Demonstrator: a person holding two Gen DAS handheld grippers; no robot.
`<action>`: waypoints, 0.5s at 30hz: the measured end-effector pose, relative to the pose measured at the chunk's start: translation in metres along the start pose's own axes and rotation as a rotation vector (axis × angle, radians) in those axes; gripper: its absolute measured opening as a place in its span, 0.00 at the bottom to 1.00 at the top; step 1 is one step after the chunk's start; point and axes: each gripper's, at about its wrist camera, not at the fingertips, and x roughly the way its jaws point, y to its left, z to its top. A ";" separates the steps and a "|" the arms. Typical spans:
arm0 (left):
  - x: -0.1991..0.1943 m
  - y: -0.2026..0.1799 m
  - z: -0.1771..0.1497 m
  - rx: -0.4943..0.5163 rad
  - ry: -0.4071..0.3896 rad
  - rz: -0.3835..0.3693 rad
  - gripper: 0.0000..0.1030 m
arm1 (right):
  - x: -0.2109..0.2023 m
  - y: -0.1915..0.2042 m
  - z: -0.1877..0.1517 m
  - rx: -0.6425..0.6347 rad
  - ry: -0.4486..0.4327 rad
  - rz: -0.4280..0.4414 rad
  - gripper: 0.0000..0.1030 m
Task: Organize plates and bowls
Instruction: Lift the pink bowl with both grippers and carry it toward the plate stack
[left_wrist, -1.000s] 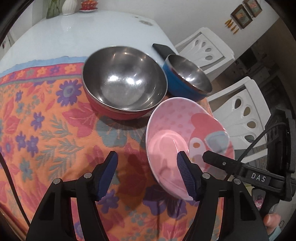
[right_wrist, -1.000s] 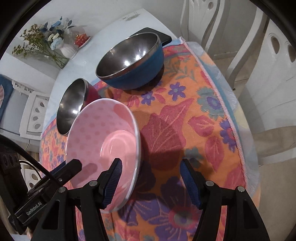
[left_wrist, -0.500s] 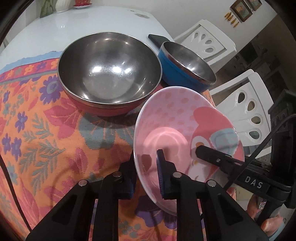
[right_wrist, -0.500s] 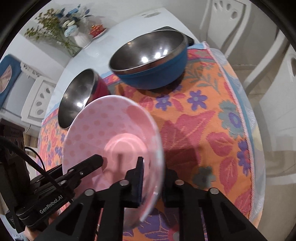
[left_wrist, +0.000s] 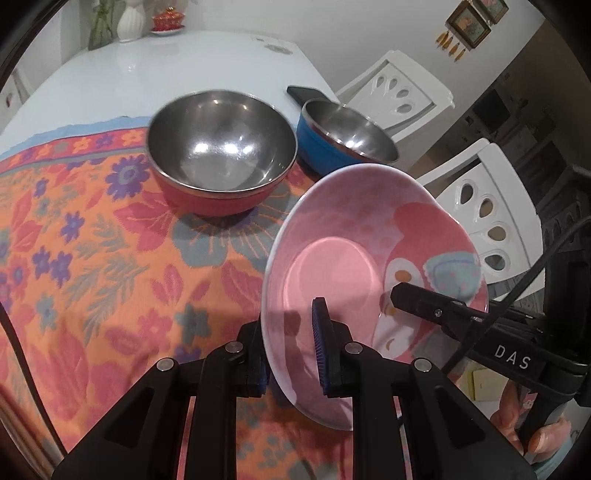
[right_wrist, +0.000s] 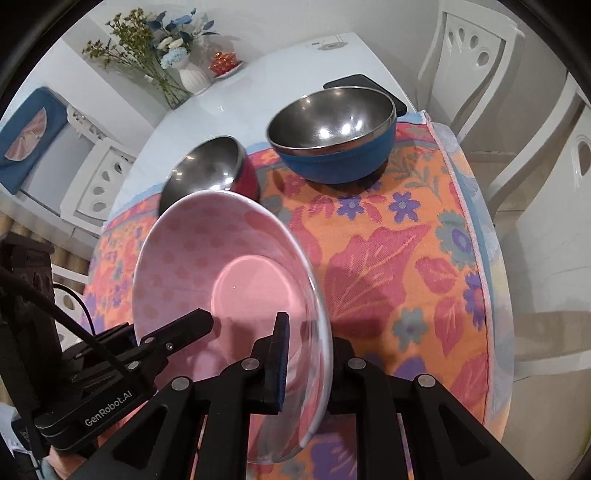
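I am pinching the pink bowl with both the left gripper and right gripper on opposite rims, holding it level above the counter's near edge; the red bowl and blue bowl are sitting behind.

A home dining room: a white tabletop partly under a flowered orange cloth, white plastic chairs drawn up around it, a white vase of flowers at the far end beside a small red dish, and framed pictures on the wall, with 2 steel bowls set out
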 end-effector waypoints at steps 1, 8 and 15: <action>-0.007 -0.002 -0.002 0.001 -0.006 0.005 0.16 | -0.006 0.003 -0.003 0.003 0.001 0.008 0.13; -0.062 -0.011 -0.029 0.001 -0.039 0.024 0.16 | -0.046 0.035 -0.034 0.014 0.002 0.035 0.15; -0.091 0.001 -0.073 -0.032 -0.020 0.026 0.16 | -0.058 0.059 -0.076 0.028 0.064 0.040 0.15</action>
